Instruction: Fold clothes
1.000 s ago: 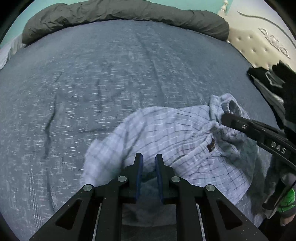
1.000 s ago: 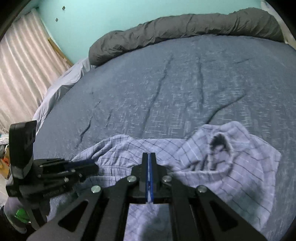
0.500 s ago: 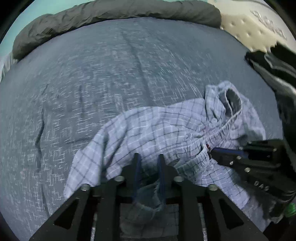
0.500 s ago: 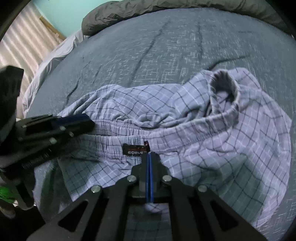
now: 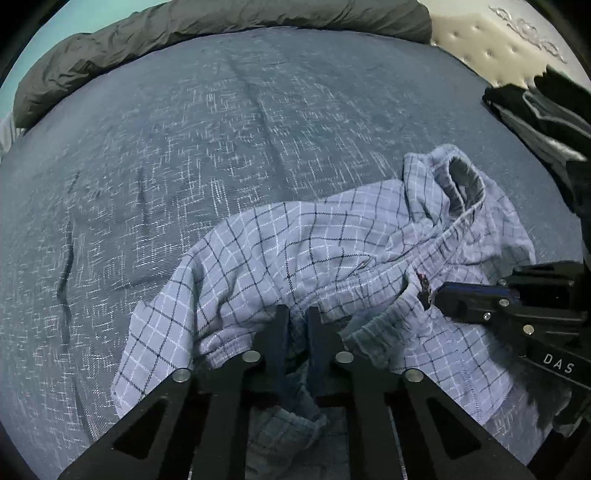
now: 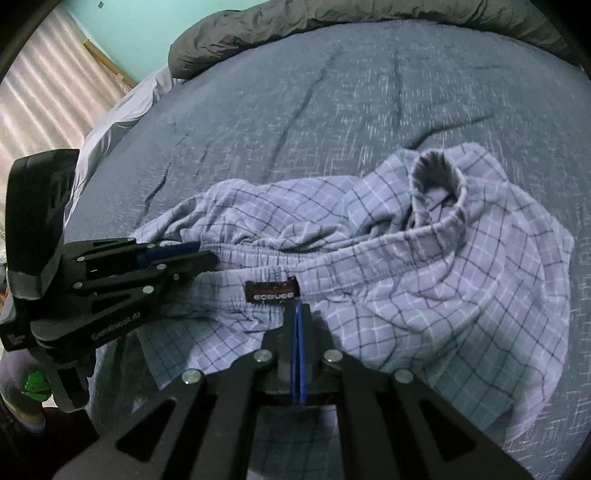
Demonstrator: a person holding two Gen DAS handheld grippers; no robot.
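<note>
A pair of light blue checked shorts [image 5: 332,254] lies crumpled on the blue-grey bed, seen also in the right wrist view [image 6: 424,266]. My left gripper [image 5: 297,314] is shut on the elastic waistband at its left part; it shows in the right wrist view [image 6: 199,254]. My right gripper [image 6: 298,310] is shut on the waistband just below the dark label [image 6: 272,291]; it shows in the left wrist view [image 5: 439,295]. One leg opening [image 6: 437,177] stands up at the far side.
A grey rolled duvet [image 5: 221,26] lies along the far edge of the bed [image 5: 184,147]. Dark clothes [image 5: 543,110] lie at the right by the cream headboard [image 5: 491,40]. Curtains [image 6: 40,92] hang at the left.
Both grippers have lowered and pulled the waistband toward the near edge, stretching it between them. The shorts now spread wider on the bed and the label has come into view.
</note>
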